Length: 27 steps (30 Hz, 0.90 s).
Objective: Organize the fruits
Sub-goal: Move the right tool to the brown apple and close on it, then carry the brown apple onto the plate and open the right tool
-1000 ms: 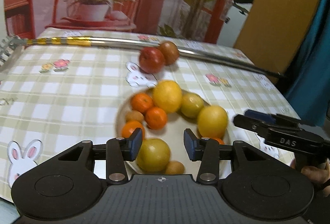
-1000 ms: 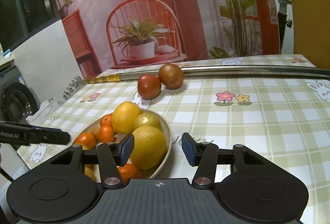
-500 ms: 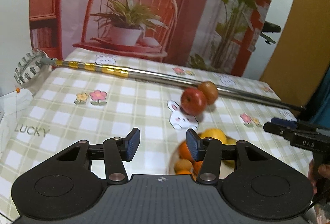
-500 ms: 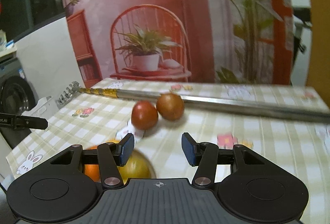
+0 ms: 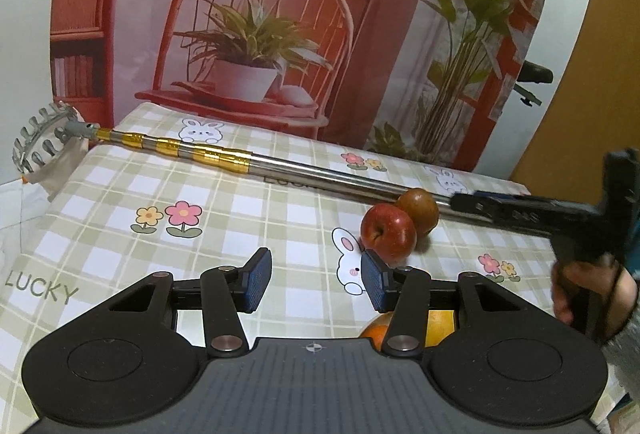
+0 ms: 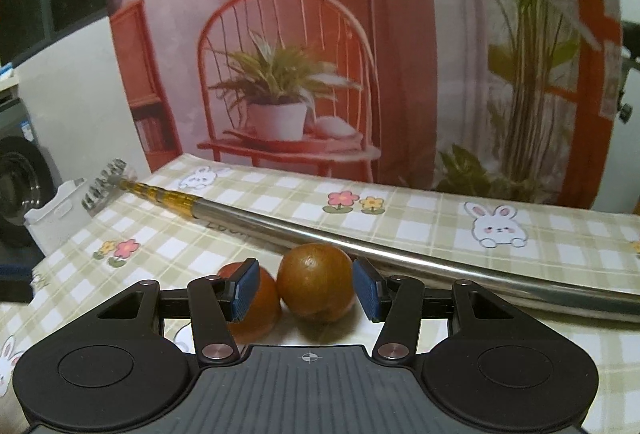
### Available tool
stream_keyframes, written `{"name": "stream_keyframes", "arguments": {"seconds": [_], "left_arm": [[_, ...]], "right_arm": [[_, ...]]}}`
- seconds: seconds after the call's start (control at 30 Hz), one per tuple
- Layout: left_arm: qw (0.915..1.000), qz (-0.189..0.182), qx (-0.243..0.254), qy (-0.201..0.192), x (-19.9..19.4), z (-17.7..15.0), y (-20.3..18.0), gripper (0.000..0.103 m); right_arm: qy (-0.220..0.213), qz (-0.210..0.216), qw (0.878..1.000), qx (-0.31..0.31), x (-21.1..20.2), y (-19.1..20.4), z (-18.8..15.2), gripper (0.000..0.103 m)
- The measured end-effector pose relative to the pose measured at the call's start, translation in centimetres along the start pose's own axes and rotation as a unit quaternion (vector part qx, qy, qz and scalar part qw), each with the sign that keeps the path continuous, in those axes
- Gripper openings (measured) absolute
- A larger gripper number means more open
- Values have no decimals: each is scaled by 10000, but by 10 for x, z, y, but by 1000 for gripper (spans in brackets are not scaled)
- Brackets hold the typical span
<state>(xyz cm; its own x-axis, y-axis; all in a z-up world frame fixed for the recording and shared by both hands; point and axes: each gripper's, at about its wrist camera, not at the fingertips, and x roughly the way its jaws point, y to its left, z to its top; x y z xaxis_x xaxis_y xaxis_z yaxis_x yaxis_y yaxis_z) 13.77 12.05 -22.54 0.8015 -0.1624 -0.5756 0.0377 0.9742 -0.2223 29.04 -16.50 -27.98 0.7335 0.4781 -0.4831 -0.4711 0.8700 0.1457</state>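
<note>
A red apple (image 5: 388, 237) and a brown round fruit (image 5: 418, 211) sit side by side on the checked tablecloth, against a metal pole. My right gripper (image 6: 306, 289) is open with the brown fruit (image 6: 316, 287) between its fingers, pads apart from it; the red apple (image 6: 256, 304) lies just left, partly behind the left finger. My left gripper (image 5: 316, 285) is open over bare cloth, the apple just beyond its right fingertip. An orange and a yellow fruit (image 5: 400, 330) peek out behind its right finger. The right gripper (image 5: 532, 214) and a hand show at the right.
A long telescopic metal pole (image 5: 280, 170) with a gold section and a toothed head (image 5: 40, 138) lies across the table behind the fruits. A printed backdrop of a chair and plants (image 6: 280, 74) stands at the table's far edge. A white tray (image 6: 56, 214) sits off the left edge.
Both grippers have lifted away from the plate of citrus and moved forward towards the two loose fruits. My right gripper now straddles the brown fruit; the plate has dropped out of view.
</note>
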Motion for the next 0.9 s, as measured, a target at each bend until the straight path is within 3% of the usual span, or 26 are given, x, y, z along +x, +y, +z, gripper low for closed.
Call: {"name": "stream_keyframes", "arguments": {"seconds": [0.2, 0.43, 0.7, 0.9], "left_arm": [[9999, -52, -126, 89, 12, -2, 6, 52], [9995, -134, -194, 208, 21, -4, 5, 52], [9993, -210, -206, 221, 21, -5, 1, 52], [9991, -296, -209, 232, 19, -7, -1, 52]], "right_arm": [[269, -48, 9996, 4, 46, -1, 8, 51], [357, -153, 9992, 116, 67, -3, 9, 52], [244, 52, 9978, 613, 35, -29, -6, 45], [234, -31, 9976, 644, 8, -39, -20, 45]]}}
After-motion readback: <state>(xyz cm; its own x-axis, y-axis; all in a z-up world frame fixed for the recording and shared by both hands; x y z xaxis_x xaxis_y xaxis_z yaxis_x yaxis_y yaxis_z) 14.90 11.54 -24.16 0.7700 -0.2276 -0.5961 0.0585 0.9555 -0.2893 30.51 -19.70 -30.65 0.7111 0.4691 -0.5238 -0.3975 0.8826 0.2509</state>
